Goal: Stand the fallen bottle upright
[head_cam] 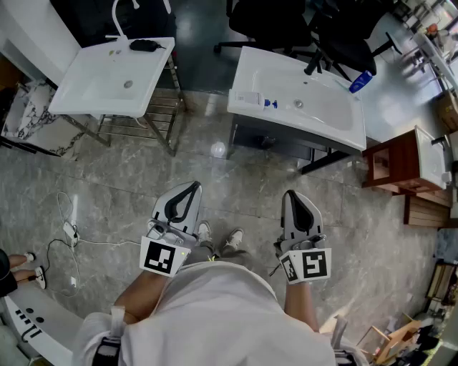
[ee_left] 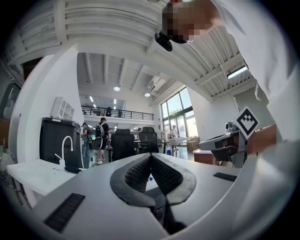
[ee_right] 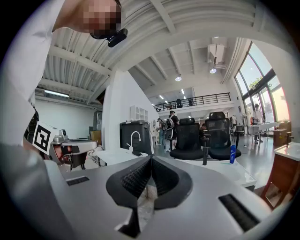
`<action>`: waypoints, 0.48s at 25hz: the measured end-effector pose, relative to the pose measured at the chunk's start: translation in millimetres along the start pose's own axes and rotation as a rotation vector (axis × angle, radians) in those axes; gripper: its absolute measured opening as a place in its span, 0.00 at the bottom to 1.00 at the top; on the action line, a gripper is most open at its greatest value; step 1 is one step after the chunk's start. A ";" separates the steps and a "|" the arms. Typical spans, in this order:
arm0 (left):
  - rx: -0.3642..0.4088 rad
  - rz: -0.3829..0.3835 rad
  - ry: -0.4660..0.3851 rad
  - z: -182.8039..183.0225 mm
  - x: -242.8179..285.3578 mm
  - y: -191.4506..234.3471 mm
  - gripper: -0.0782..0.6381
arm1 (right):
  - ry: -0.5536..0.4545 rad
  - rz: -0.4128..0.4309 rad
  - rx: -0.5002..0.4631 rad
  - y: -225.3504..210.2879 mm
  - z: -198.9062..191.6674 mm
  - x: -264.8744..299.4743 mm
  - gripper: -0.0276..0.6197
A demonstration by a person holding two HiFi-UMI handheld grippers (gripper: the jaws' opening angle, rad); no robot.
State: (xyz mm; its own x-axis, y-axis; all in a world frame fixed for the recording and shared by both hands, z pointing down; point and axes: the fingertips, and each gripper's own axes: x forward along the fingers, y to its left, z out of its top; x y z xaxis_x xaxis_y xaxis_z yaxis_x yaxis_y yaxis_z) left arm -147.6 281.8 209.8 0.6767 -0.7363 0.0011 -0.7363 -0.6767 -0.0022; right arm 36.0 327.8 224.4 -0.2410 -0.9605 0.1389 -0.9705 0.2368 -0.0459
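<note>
A small white bottle [head_cam: 250, 99] with a blue cap lies on its side at the left end of the right-hand white basin [head_cam: 315, 114]; the cap [ee_left: 150, 178] shows as a blue speck in the left gripper view. A blue bottle [head_cam: 361, 81] [ee_right: 232, 153] stands at that basin's far right corner. My left gripper [head_cam: 192, 187] [ee_left: 151, 156] and right gripper [head_cam: 292, 194] [ee_right: 151, 158] are held close to my body over the floor, well short of the basin. Both are shut with nothing between the jaws.
A second white basin [head_cam: 107, 78] with a faucet and a dark object stands at the back left. Black office chairs [head_cam: 272, 21] are behind the basins, a wooden cabinet [head_cam: 397, 164] at the right. Cables [head_cam: 68, 232] lie on the floor at the left, near a person's feet [head_cam: 21, 264].
</note>
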 end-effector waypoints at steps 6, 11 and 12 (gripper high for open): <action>0.007 0.003 -0.003 1.7 -6.9 0.2 0.13 | -0.002 0.008 -0.009 0.6 0.7 3.1 0.10; 0.012 0.025 -0.005 3.2 -7.0 -15.0 0.13 | -0.018 0.045 0.010 -6.8 0.2 -7.6 0.10; 0.015 0.029 -0.006 3.3 -5.6 -20.3 0.13 | -0.027 0.053 0.026 -11.3 -0.5 -11.2 0.10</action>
State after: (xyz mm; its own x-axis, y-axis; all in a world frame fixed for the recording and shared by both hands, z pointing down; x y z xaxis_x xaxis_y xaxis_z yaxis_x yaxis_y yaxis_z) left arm -136.5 299.6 206.6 0.6551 -0.7555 -0.0049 -0.7555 -0.6549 -0.0168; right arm 49.6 335.9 223.9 -0.2916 -0.9503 0.1089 -0.9555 0.2842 -0.0786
